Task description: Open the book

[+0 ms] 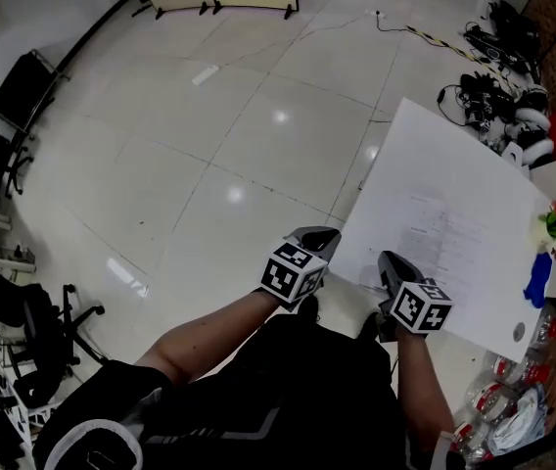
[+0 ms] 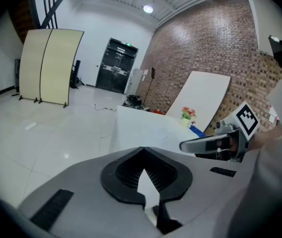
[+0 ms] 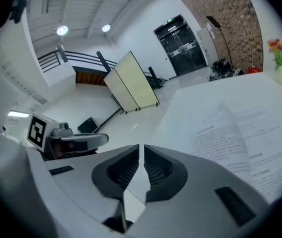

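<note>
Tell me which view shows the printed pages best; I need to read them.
The right gripper view: the printed pages lie close, text lines distinct. The head view shows only faint marks on white; the left gripper view, barely a trace.

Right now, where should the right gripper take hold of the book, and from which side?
Probably a page's free outer edge, from the near side of the table: the book lies flat and open, so only thin edges offer a pinch.
</note>
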